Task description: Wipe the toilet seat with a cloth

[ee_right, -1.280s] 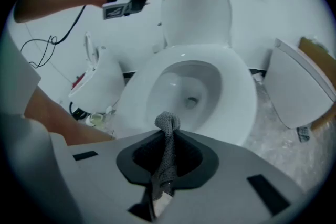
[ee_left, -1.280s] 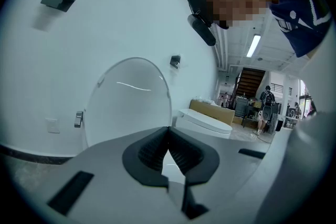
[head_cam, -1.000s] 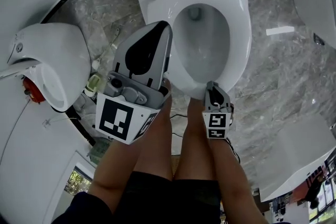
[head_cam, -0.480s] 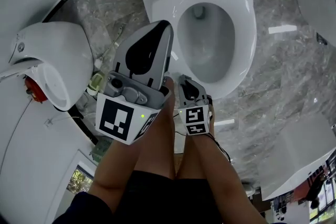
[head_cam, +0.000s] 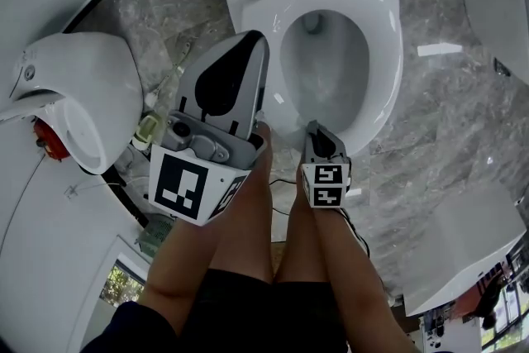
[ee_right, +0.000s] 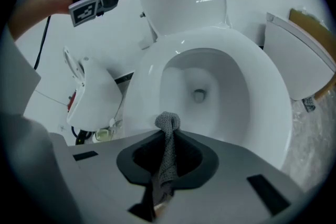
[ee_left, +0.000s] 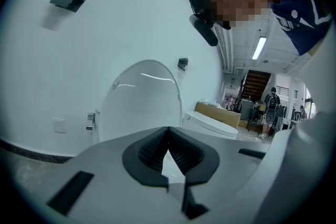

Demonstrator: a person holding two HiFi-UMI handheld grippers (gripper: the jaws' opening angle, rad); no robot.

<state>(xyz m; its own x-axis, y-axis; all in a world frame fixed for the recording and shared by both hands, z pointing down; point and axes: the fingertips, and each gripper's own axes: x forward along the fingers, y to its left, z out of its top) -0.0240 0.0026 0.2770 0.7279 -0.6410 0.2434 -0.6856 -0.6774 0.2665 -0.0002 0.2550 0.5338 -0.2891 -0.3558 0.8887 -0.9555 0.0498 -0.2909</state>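
the right gripper (ee_right: 168,132) is clenched on a grey knitted cloth (ee_right: 168,121), whose bunched end pokes out past the jaws at the front rim of the white toilet seat (head_cam: 387,62), about 6 o'clock on the bowl in the head view. the left gripper (ee_left: 168,136) is closed on nothing, held at the bowl's 9 o'clock.

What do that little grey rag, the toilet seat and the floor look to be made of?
Cloth: grey fabric, knitted or coarsely woven by its visible mesh; matte.
Toilet seat: glossy white, likely plastic, possibly ceramic; it shows bright light reflections.
Floor: grey stone or stone-look tile, by its pale marbled veins.
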